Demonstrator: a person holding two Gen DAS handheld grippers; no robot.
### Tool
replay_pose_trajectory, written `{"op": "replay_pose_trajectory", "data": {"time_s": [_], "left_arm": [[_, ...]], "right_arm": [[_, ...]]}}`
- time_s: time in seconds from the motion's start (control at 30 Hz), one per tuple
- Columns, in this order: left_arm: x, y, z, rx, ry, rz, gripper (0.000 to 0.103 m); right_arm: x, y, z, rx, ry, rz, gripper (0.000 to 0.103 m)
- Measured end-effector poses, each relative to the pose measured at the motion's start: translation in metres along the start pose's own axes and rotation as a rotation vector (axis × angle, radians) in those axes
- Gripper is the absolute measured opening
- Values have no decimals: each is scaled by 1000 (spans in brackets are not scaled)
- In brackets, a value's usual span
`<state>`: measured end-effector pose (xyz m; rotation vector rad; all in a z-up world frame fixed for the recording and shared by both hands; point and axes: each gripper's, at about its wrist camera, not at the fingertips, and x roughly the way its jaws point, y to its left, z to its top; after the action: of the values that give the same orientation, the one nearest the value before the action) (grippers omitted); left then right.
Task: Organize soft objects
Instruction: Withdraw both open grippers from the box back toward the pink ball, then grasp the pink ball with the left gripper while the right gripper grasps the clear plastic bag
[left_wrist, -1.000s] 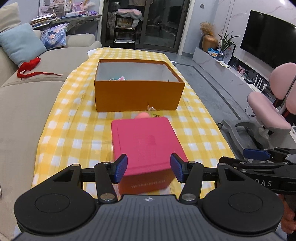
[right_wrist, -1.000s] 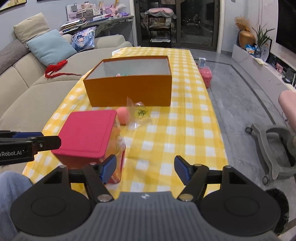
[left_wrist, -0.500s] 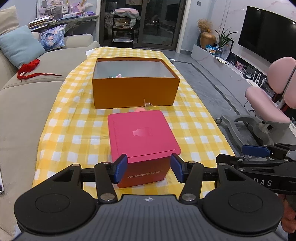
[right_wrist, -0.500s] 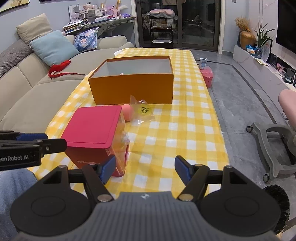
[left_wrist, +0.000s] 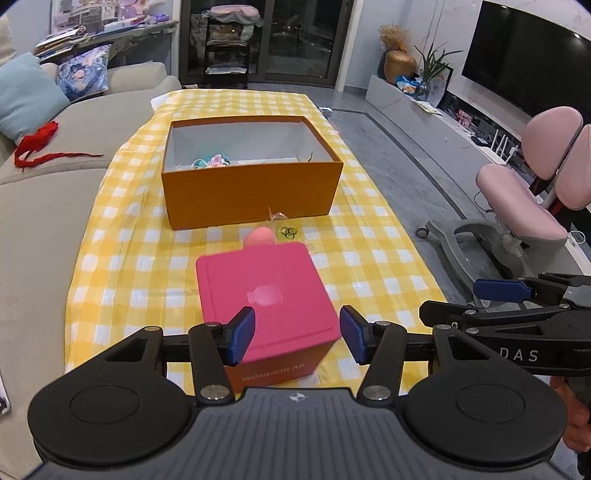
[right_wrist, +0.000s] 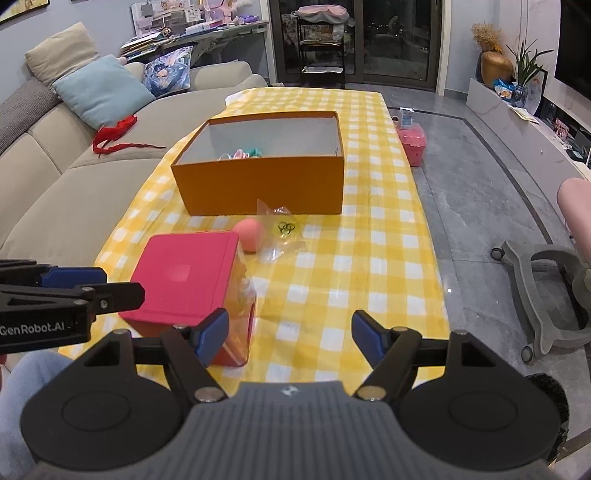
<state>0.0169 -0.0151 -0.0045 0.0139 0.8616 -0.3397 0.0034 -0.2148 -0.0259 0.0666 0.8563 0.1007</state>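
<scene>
A pink-lidded box (left_wrist: 266, 302) with clear orange sides (right_wrist: 242, 295) stands on the yellow checked cloth near the front edge. My left gripper (left_wrist: 297, 339) hovers open just above its near edge, and the pads do not touch it. My right gripper (right_wrist: 290, 334) hangs to the box's right with its jaws opening and nothing between them. Behind the box lie a pink sponge egg (right_wrist: 251, 232) and a clear bag of hair ties (right_wrist: 284, 232). The open orange box (left_wrist: 251, 192) further back holds a few small pastel items (left_wrist: 214, 160).
A beige sofa (right_wrist: 74, 177) with cushions and a red ribbon (right_wrist: 114, 133) runs along the left side of the table. A pink swivel chair (left_wrist: 524, 206) stands on the grey floor to the right. A small pink case (right_wrist: 412, 142) sits on the floor by the table's far right edge.
Both grippers have lifted and drawn back from the pink box, which stays on the cloth. More of the orange box's inside shows. The right jaws stand slightly wider.
</scene>
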Motion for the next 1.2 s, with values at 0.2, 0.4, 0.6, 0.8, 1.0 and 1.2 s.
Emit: {"op": "replay_pose_trajectory", "data": {"time_s": [0.2,0.4,0.6,0.8,1.0,1.2], "left_arm": [[11,3,31,34,36,-12,63],[26,11,65,66,72,-26,63],[55,28,96,70,138,-69,63],[101,49,115,77,244,-112,62],[150,68,127,83,319,-129,56],[201,69,126,162,368,-155,56]], "right_arm": [[13,-3,25,-27,14,-25,73],[34,-3,53,-55,56,-10,74],[66,-2,81,-69,113,10,74],[109,-6,101,-61,196,39,73],[160,-14,113,-22,282,71,68],[205,-13,116,-29,314,112,60]]}}
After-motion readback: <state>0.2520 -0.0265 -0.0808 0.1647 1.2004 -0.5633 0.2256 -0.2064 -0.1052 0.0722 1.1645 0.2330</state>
